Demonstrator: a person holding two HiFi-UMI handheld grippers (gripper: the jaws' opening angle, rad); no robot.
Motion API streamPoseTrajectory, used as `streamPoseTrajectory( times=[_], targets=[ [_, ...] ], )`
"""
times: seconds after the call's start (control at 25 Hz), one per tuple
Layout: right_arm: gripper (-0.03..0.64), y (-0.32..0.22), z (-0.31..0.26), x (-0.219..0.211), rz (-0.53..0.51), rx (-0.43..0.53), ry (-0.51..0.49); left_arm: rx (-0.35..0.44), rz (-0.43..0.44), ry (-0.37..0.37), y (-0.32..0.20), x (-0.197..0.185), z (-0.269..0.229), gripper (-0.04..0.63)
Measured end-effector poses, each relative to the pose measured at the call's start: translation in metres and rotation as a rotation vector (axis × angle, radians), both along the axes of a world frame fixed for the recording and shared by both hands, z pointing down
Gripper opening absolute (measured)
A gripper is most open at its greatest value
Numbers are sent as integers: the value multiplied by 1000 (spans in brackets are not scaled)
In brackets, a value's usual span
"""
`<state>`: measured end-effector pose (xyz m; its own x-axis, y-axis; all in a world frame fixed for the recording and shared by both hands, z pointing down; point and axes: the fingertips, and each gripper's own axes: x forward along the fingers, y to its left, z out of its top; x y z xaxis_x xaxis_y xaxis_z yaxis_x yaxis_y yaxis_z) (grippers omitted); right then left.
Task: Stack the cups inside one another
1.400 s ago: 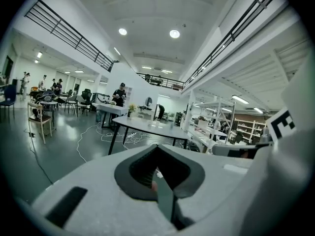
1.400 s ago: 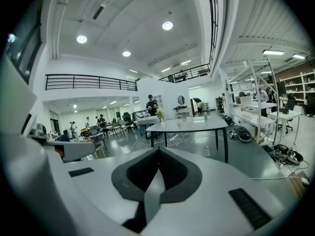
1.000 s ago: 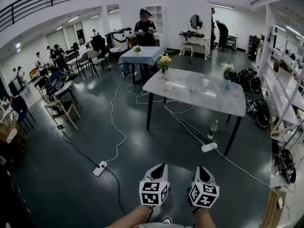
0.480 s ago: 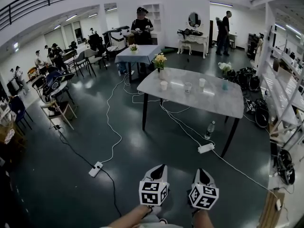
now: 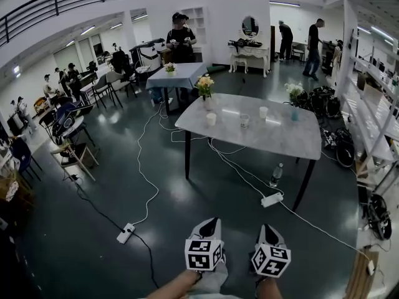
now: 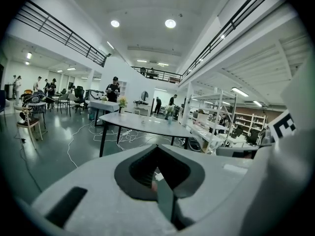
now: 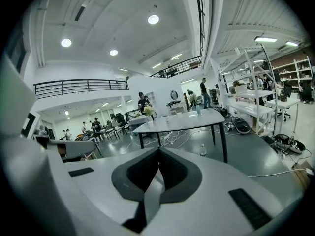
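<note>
The three small pale cups [image 5: 244,121] are seen standing upright in a row on the grey stone-look surface with black legs [image 5: 280,141]; the row runs from left to right; the cups are set apart from one another, so none is stacked yet. The surface lies far ahead of both claws, well apart from them, with dark floor [image 5: 187,217] between. The left claw [image 5: 211,220] is lined up more with the left cup [image 5: 211,118]; the right claw [image 5: 266,228] is lined up more with the right cup [image 5: 263,112]; neither claw is judged to be clearly nearer. Both claws are pressed together and nothing is held in either; both are pointed forward at the surface. Against the earlier picture, the surface is shown bigger and nearer, and it has slid a little to the left in the head view; the cups are found in the same row as before. More walking is judged to be needed before any cup can be reached.
</note>
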<state>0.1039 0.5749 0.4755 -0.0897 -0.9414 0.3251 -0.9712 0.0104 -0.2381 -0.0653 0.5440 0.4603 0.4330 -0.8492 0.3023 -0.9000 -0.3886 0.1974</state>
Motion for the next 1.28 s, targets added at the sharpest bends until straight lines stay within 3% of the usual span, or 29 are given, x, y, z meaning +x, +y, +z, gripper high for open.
streamPoseTrajectory(
  times=[0.56, 1.28],
  targets=[
    [6, -174, -31, 18, 33, 37, 78, 13, 41, 47, -183, 17, -12, -2],
    [6, -299, -18, 35, 67, 8, 78, -29, 93, 50, -317, 39, 11, -2]
  ],
)
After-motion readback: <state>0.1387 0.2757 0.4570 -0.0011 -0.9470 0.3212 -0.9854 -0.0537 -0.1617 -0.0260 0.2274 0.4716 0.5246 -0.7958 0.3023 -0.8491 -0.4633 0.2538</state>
